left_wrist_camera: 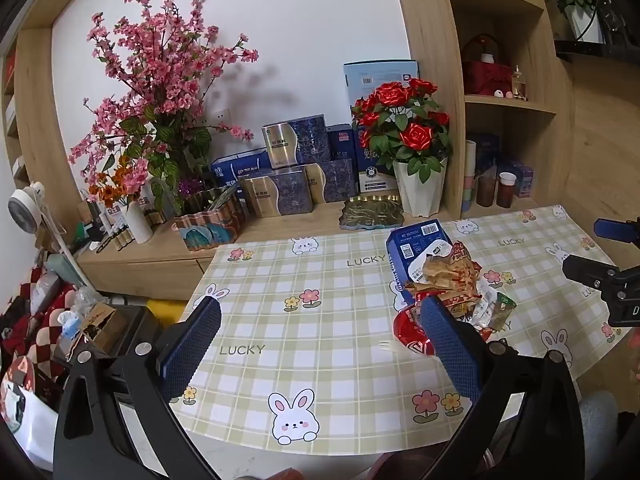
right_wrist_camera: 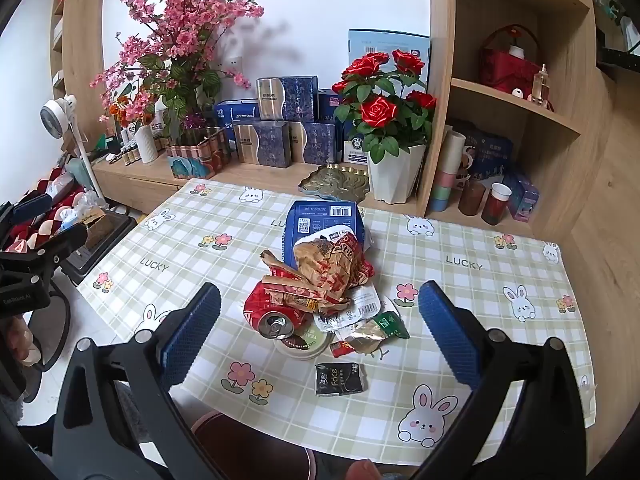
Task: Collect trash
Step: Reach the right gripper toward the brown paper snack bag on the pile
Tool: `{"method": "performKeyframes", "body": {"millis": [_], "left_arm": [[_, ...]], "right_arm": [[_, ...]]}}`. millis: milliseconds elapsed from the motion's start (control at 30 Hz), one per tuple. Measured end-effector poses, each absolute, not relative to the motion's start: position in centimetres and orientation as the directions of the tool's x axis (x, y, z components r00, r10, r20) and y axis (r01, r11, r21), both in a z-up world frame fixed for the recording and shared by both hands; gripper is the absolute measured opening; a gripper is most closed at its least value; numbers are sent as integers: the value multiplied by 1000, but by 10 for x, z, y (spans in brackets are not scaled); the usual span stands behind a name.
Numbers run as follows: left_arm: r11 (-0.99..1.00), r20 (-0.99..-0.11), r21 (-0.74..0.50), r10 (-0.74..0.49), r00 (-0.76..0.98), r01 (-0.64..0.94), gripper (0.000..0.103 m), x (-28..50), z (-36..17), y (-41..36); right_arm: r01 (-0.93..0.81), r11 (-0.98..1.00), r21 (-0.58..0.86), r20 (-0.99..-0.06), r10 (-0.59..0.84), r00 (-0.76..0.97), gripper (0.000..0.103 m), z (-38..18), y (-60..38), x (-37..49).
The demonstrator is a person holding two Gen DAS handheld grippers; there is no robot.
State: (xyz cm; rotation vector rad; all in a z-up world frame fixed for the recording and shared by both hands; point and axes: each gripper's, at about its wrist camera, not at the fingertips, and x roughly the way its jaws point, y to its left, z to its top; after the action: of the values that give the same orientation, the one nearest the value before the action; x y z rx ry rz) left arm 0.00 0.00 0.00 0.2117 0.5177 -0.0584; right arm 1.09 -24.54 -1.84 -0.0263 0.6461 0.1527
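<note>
A: Holding both grippers over the table (right_wrist_camera: 472,240), I kept the left gripper (left_wrist_camera: 320,344) and right gripper (right_wrist_camera: 320,328) with jaws wide apart, empty. The trash pile (right_wrist_camera: 320,276) lay mid-table, between the right jaws.

B: Best approach?

A: I judged the loose black packet (right_wrist_camera: 339,378), nearest and separate, the easiest first pick. It read "Face"; the cloth read "LUCKY".

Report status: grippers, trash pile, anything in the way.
Left gripper and right gripper open, empty. Trash pile on checked tablecloth, untouched. Nothing blocking.
</note>
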Motion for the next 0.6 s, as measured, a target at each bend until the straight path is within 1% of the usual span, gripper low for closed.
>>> {"method": "performKeyframes", "body": {"millis": [600], "left_arm": [[981, -504, 162, -12, 864, 108, 98, 0, 0, 1]], "right_arm": [[-152, 988, 12, -600, 128, 790, 98, -18, -240, 8]]}}
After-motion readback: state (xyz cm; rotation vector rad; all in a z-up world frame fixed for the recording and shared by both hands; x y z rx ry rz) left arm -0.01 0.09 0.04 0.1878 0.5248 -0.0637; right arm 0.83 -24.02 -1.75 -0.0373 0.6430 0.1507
